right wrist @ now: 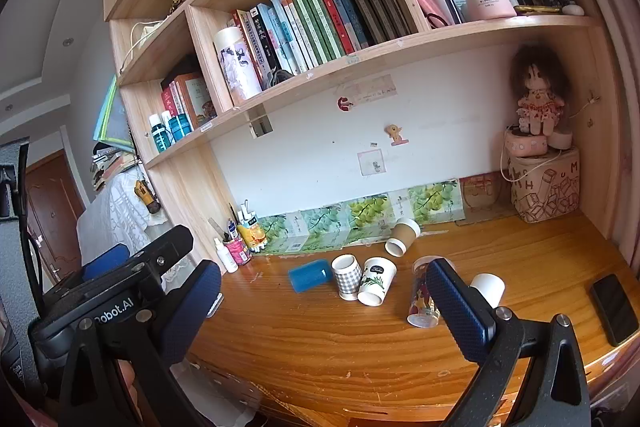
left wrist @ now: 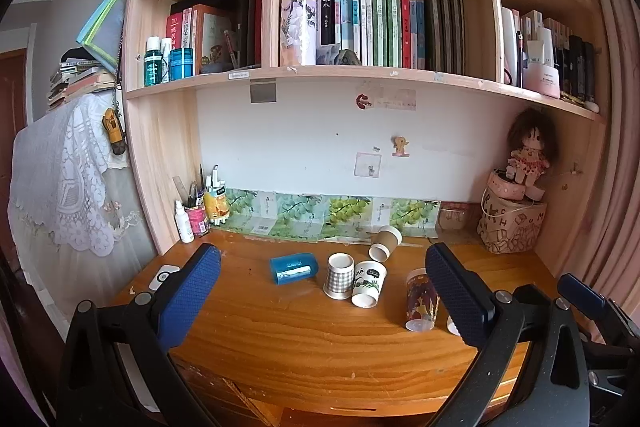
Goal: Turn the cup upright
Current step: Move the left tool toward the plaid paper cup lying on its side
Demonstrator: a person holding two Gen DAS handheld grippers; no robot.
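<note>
The left gripper (left wrist: 322, 283) and right gripper (right wrist: 324, 291) hang wide open, holding nothing. Cups lie tipped on the desk (left wrist: 320, 343). The patterned cup (right wrist: 423, 297) lies closest; the person should pinch its middle gently, then turn it.

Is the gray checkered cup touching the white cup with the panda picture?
Touching. In the left wrist view, the checkered cup and panda cup lean together side by side, no gap visible.
</note>
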